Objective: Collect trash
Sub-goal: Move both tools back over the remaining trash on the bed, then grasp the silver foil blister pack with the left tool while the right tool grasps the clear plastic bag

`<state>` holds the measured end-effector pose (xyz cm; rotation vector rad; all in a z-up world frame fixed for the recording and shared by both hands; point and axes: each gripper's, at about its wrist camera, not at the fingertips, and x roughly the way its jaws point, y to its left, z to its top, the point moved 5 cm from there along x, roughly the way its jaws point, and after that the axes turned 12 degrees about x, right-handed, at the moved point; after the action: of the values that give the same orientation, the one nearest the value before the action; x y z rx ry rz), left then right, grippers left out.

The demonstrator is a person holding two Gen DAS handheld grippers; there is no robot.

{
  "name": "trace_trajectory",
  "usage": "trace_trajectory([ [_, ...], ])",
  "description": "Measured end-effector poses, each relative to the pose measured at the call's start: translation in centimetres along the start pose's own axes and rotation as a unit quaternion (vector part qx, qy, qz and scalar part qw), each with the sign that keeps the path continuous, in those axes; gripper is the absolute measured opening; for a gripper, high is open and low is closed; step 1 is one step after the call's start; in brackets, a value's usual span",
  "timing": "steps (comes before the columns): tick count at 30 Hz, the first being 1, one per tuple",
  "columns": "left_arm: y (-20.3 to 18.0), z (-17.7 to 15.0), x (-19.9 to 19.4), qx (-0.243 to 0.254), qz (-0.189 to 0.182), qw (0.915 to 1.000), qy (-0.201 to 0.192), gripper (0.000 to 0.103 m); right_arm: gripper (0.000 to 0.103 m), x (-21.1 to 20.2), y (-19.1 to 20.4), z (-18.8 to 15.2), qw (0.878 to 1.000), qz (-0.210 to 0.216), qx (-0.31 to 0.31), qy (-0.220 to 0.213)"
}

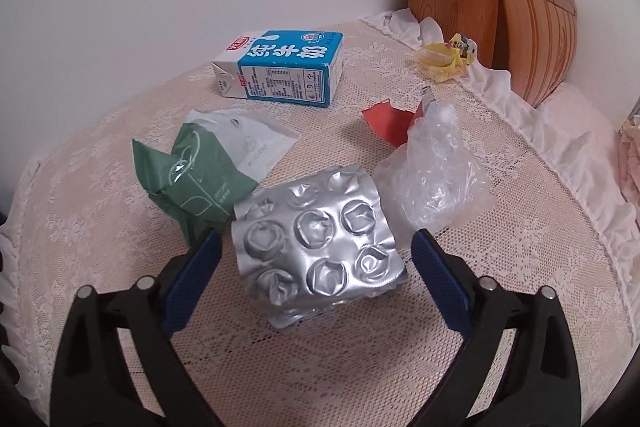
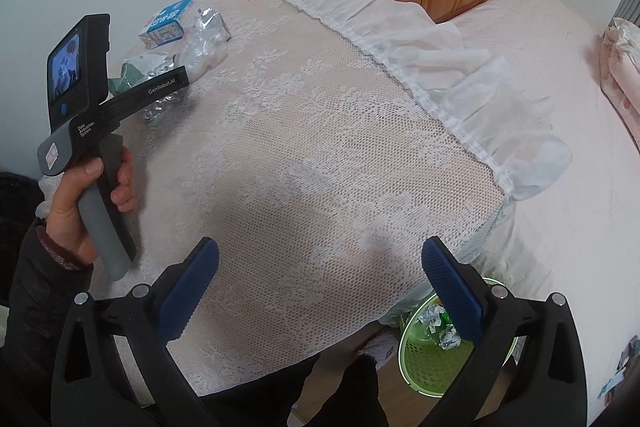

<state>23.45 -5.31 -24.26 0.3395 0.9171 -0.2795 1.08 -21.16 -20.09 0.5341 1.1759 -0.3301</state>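
Lace-covered bedside table (image 2: 320, 155) against white wall. Left gripper (image 1: 316, 247) spread, straddling crumpled foil blister pack (image 1: 316, 247) near front edge, pads not yet touching. Right gripper (image 2: 320, 259) released, empty, over front corner. Risk: springy foil slipping out, or pad snagging lace. Green basket (image 2: 420, 355) on floor below, holding crumpled paper (image 2: 434, 319). Milk carton (image 1: 280, 67) near back edge.

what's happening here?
A person is clearing trash off a lace-covered table with two handheld grippers. The left gripper is open around a crumpled foil blister pack, not yet pinching it. The right gripper is open and empty. A green basket on the floor already holds crumpled scraps.
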Motion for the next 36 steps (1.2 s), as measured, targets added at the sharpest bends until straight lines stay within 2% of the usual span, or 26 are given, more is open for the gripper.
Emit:
trace_trajectory([
  [1,0.0,-0.1,0.1,-0.001,-0.010,1.0000,0.001,0.075,0.101,0.1,0.1,0.1,1.000,0.000,0.000,-0.001],
  [2,0.1,-0.1,0.1,-0.004,-0.020,0.9998,-0.001,0.073,0.101,0.2,0.1,0.3,1.000,0.002,-0.001,-0.001],
  [7,0.8,-0.7,-0.8,-0.005,-0.025,0.9996,-0.012,0.072,0.101,0.8,2.2,2.2,0.999,0.014,-0.028,-0.012],
  [13,2.0,-1.8,-4.0,-0.006,-0.040,0.9986,-0.034,0.072,0.101,2.3,7.1,6.8,0.995,0.038,-0.081,-0.051],
  [19,3.1,-4.0,-7.9,0.006,-0.045,0.9978,-0.049,0.072,0.101,7.6,13.7,12.4,0.989,0.050,-0.122,-0.066],
  [24,4.2,-5.9,-10.9,0.007,-0.043,0.9974,-0.057,0.072,0.100,12.1,16.9,14.5,0.991,0.038,-0.122,-0.050],
  [26,4.7,-6.6,-11.6,0.001,-0.043,0.9976,-0.055,0.072,0.088,13.1,17.5,14.6,0.991,0.032,-0.125,-0.043],
  [28,5.0,-7.2,-12.1,-0.002,-0.043,0.9977,-0.053,0.072,0.057,13.6,17.8,14.2,0.991,0.056,-0.118,-0.021],
  [30,5.2,-7.7,-12.4,-0.003,-0.043,0.9978,-0.051,0.072,0.044,13.1,17.6,14.0,0.991,0.063,-0.113,-0.021],
  [32,5.2,-8.1,-12.5,-0.001,-0.047,0.9978,-0.046,0.072,0.040,12.1,17.2,13.8,0.991,0.058,-0.118,-0.035],
  [36,4.8,-8.8,-13.4,0.014,-0.053,0.9974,-0.046,0.072,0.038,8.3,15.2,12.7,0.988,0.088,-0.110,-0.055],
])
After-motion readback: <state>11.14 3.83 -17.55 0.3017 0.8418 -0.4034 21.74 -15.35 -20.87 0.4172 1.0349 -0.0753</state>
